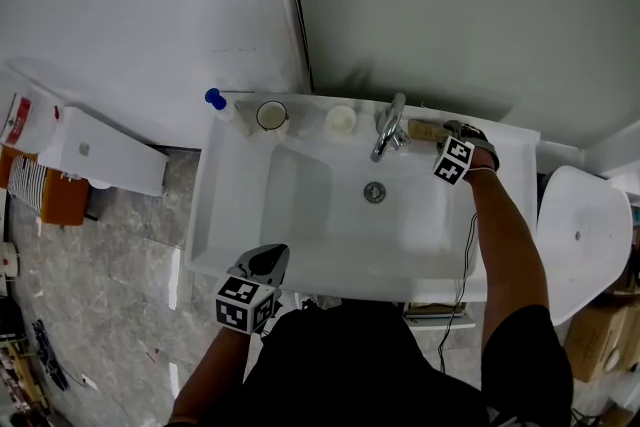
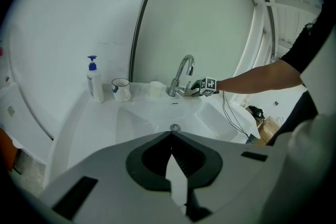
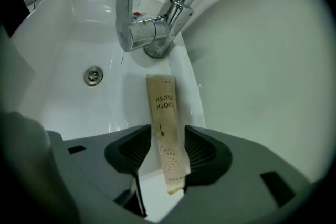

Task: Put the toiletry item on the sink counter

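Right tongs (image 3: pixel 167 135): spread wide, tilted down at the back ledge of the sink. A tan toothbrush packet (image 3: pixel 161 113) is seen lying lengthwise between the two pads. A gap shows at the left pad; contact at the right pad cannot be told. The packet rests flat on the white counter (image 3: pixel 188 78), its far end pointing away from the tongs toward the base of the tap (image 3: pixel 144 34), which stands just beyond it. The drain (image 3: pixel 93 75) is noted down in the basin, to the left of these tongs.

Left tongs (image 2: pixel 170 136): pressed together, tips meeting, nothing pinched. They are held at the near rim of the sink (image 1: pixel 230 245), well apart from the packet. Far ahead of them, along the back ledge, a pump bottle (image 2: pixel 95 80) is seen at the left, then a mug (image 2: pixel 121 89), then a small white cup (image 2: pixel 156 89), then the tap, with the right tongs just beyond the tap.
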A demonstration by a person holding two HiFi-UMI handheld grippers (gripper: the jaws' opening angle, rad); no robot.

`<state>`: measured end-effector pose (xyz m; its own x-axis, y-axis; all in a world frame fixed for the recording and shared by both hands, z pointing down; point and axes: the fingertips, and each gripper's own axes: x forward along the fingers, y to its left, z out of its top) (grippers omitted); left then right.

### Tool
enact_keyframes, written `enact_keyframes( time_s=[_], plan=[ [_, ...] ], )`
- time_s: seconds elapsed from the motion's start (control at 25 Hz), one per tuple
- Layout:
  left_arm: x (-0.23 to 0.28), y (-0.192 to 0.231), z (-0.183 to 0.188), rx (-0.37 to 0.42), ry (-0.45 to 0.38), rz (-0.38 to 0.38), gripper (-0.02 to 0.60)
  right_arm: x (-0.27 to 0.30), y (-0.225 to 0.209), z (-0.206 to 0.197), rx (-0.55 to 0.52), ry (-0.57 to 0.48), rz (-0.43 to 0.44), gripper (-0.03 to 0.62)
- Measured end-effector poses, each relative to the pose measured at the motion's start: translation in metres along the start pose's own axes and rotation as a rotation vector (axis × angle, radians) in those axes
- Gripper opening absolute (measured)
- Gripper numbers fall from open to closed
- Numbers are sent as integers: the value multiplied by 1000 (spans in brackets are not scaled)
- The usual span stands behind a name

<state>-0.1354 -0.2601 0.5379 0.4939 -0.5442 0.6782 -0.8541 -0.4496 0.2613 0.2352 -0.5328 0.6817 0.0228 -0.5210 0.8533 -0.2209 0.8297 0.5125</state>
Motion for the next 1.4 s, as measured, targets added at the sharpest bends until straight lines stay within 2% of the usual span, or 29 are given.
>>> enact_keyframes(
  time_s=[0.24,0.36,0.6,0.92,1.12,1.4],
  plan=[
    [6,-4,0,-4,6,2,0,6,-3,3,-22,-10,46,170],
    [8,-3,0,-12,6,5,0,8,3,5,-47,-4,73,82],
    [6,-2,4,-11,-12,1,0,0,3,2,-40,7,18,42],
    [-1,-9,2,22,-32,-41,0,-40,12,-4,-3,9,-45,38],
    [-11,-17,-2,50,-52,-80,0,-82,19,-3,92,-19,-88,37],
    [-26,-23,-12,73,-76,-127,0,-156,46,24,370,-168,-109,37]
  ],
)
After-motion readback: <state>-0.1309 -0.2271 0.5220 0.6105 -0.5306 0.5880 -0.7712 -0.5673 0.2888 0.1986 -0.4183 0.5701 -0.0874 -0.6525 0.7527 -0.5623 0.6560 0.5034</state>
